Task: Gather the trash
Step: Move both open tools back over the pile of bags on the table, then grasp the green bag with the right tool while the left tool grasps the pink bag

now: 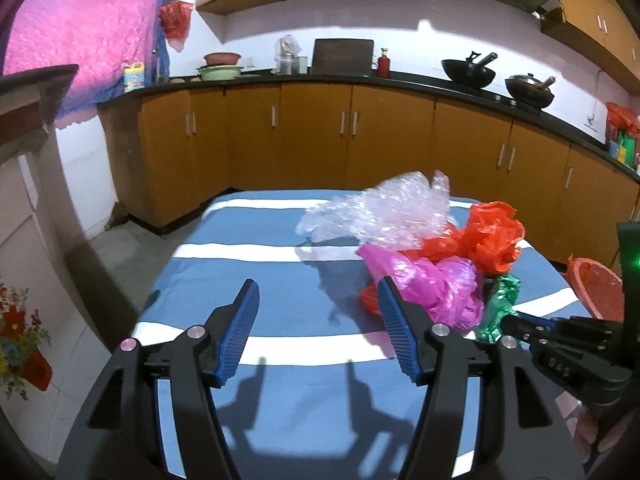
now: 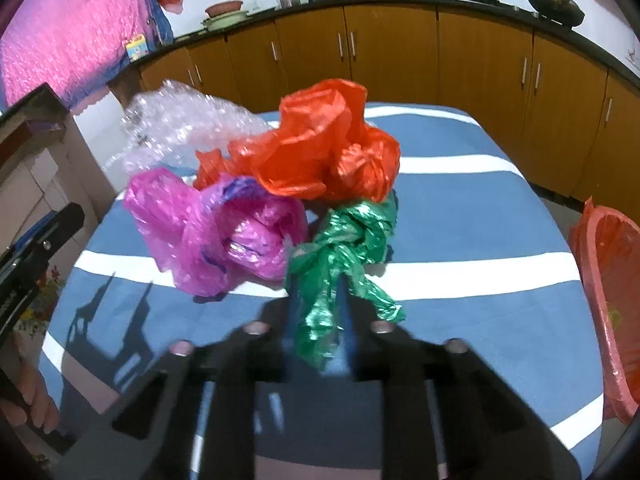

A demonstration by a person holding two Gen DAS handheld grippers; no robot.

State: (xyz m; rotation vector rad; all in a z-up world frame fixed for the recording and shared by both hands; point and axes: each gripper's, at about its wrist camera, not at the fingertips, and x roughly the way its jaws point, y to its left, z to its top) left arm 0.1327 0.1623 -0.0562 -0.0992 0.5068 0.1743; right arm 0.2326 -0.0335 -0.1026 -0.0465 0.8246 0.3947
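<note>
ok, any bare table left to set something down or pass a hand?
Free: the blue-and-white striped tablecloth between the open left gripper and the far edge. Crowded: crumpled clear, orange, pink plastic bags and the green foil bag, pinched by the right gripper.

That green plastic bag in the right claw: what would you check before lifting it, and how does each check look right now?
1. Right gripper shut on green plastic bag: ok.
2. Green bag free of pink bag: cannot tell, they touch.
3. Orange bag not resting on it: not ok.
4. Red basket in view at table's right edge: ok.
5. Left gripper open, holding nothing: ok.
</note>
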